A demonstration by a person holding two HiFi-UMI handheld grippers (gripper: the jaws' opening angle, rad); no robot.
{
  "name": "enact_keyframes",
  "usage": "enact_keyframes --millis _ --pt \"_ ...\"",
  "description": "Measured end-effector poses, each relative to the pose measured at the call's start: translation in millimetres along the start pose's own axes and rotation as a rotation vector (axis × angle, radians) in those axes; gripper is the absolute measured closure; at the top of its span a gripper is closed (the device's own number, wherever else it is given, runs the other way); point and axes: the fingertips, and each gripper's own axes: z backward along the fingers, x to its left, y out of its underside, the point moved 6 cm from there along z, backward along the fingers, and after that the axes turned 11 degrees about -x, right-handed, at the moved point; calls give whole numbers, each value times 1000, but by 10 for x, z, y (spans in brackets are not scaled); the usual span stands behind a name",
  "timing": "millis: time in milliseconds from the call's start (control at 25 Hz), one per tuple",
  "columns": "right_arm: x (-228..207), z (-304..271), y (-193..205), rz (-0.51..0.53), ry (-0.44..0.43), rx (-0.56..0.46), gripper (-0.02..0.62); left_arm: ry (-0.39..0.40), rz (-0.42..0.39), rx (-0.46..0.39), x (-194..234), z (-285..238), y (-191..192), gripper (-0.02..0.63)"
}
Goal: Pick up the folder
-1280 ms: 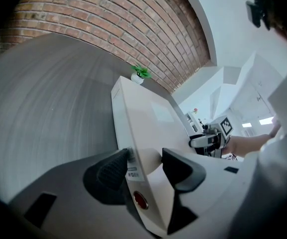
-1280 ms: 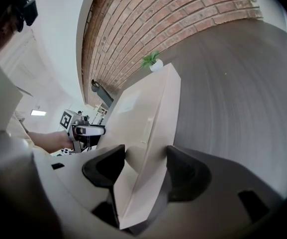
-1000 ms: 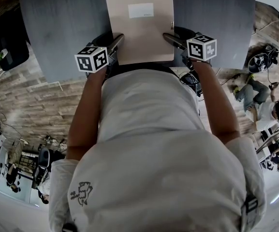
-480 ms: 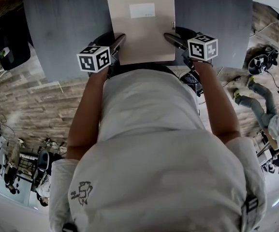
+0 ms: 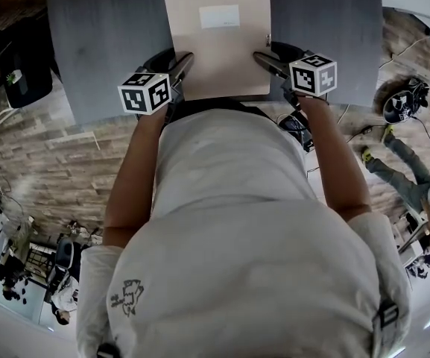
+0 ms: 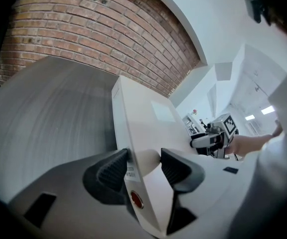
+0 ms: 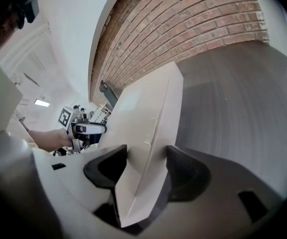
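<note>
A beige folder (image 5: 218, 51) with a white label lies lengthwise over the grey table (image 5: 110, 36), and both grippers grip its near edge. My left gripper (image 5: 185, 60) is shut on the near left corner. In the left gripper view the folder's edge (image 6: 148, 128) stands between the dark pads of that gripper (image 6: 144, 163). My right gripper (image 5: 263, 58) is shut on the near right corner, with the folder (image 7: 143, 118) wedged between its pads (image 7: 145, 161). Both pairs of jaws have just been closing on the folder.
The table (image 6: 48, 108) runs back to a brick wall (image 7: 193, 29). Wood floor surrounds it. A dark seat (image 5: 21, 73) stands at the left. People and gear (image 5: 405, 99) are on the floor at the right.
Both grippers have risen slightly with the folder's near edge between them. The folder looks a little larger and closer in the head view.
</note>
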Motion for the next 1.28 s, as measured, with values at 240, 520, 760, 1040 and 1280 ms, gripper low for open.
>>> enact_keyframes --millis 240,520,760,1040,1280 --pt "189 140 -120 57 -6 -36 353 -14 -27 -58 -135 184 -83 390" --pt "470 367 -295 135 -23 -98 356 -29 -68 -141 -373 464 -214 391" --pt "706 592 -428 189 -33 -167 357 -40 -107 -214 -609 707 -354 390" --pt "900 854 -532 234 -34 -250 357 -39 -148 -262 -851 891 -470 390" --pt "1036 900 -655 250 -29 -305 357 -27 -179 -289 -870 984 -628 390"
